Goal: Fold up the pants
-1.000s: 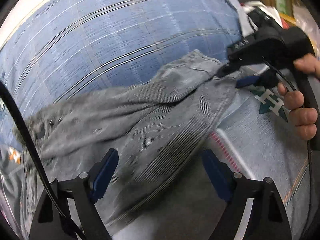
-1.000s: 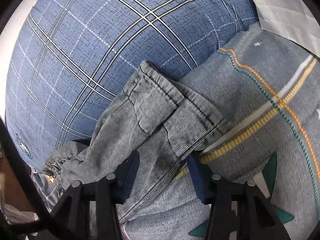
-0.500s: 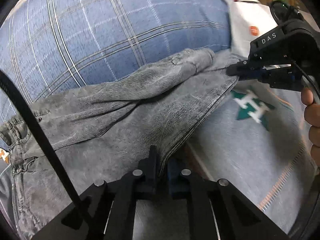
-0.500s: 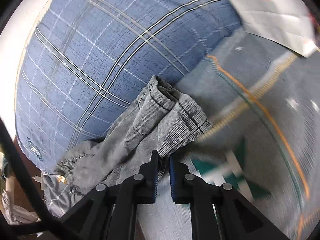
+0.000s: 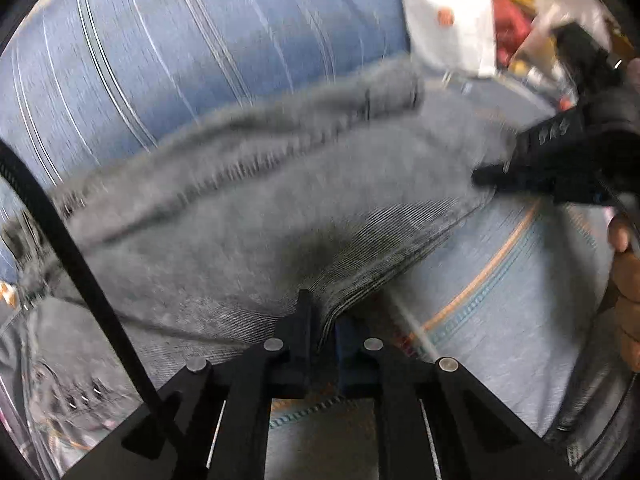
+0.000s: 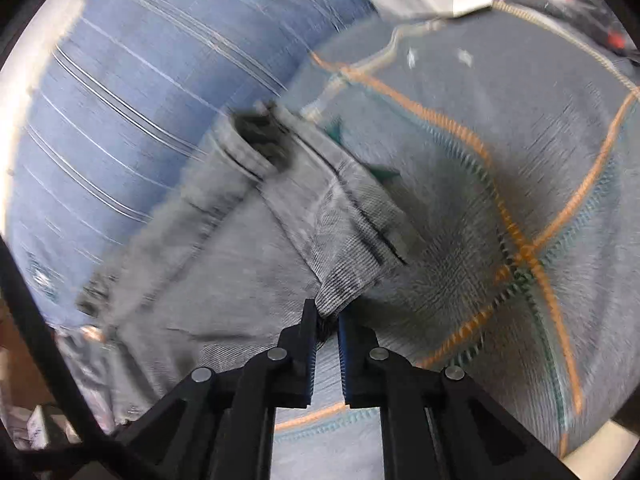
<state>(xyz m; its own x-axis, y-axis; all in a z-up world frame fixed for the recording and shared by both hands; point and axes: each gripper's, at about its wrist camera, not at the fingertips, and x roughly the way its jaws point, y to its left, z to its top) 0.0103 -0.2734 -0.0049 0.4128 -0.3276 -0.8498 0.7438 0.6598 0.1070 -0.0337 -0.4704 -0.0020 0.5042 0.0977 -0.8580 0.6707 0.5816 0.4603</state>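
both claws pinched on the pants, fold barely begun

the grey pants [image 5: 224, 216] spread ahead of your left claw [image 5: 326, 320], which is closed tight on a long side edge; your right claw [image 6: 329, 320] is clamped on the cuff corner right at its tips, the leg running up and left from there. you've got your grips, but the legs look rumpled and no clean fold shows yet, so every fold remains. beneath lie a grey blanket [image 6: 540, 152] and blue plaid bedding [image 5: 200, 60].
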